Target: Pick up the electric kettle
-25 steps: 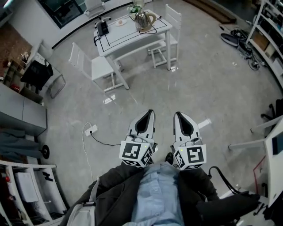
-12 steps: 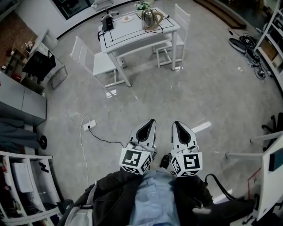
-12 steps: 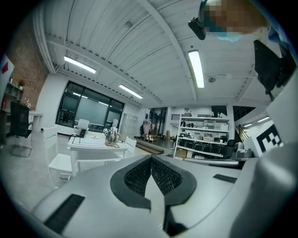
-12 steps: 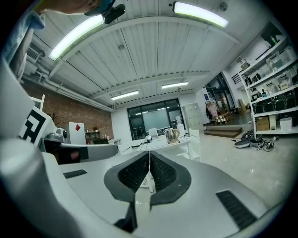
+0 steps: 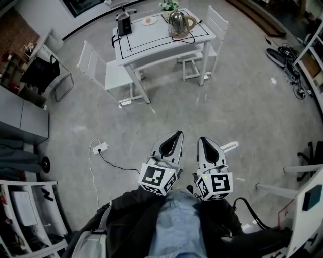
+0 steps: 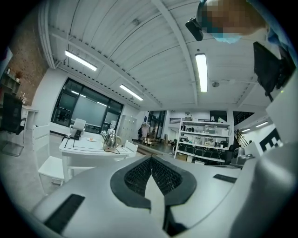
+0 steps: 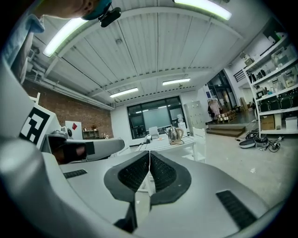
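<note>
The left gripper (image 5: pixel 177 133) and the right gripper (image 5: pixel 201 139) are side by side above the floor, each with jaws pressed together on nothing; the hands that carry them are hidden behind the marker cubes; the electric kettle (image 5: pixel 178 22) stands well apart, on the white table (image 5: pixel 151 43); its base is too small to make out; the plant (image 5: pixel 169 5) behind it is cut off at the top edge.
</note>
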Demonstrator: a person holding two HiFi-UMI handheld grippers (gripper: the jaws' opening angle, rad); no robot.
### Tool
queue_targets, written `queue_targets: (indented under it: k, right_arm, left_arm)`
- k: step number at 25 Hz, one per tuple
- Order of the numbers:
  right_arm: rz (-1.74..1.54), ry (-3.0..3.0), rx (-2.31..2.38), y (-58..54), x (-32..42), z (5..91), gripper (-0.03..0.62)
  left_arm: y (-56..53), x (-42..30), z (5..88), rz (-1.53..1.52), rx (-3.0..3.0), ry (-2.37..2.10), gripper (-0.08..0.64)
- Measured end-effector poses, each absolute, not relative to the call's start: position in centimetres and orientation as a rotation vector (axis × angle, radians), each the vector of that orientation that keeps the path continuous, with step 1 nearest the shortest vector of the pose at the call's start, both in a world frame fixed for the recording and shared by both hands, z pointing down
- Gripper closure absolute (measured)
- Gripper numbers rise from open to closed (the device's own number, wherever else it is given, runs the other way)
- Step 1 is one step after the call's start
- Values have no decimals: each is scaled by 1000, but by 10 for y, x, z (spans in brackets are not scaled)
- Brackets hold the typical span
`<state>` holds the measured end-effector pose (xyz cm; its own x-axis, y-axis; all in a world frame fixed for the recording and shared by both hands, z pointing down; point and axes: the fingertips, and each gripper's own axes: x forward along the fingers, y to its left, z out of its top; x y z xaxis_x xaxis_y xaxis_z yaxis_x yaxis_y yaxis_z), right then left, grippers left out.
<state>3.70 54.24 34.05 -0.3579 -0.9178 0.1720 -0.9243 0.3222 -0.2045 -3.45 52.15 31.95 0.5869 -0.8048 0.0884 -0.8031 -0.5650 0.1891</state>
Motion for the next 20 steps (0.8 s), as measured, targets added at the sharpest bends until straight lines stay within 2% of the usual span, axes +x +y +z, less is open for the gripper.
queue_targets:
  k: [12,20]
  right_arm:
    - [362,-2555,1726,438,-26,316,574]
    - [379,-2526,1756,407,-22,323,574]
  left_arm:
    - [418,-93,299,-105,2605,-1350,552]
    - [389,-95,316,-70,2576,-1319,552]
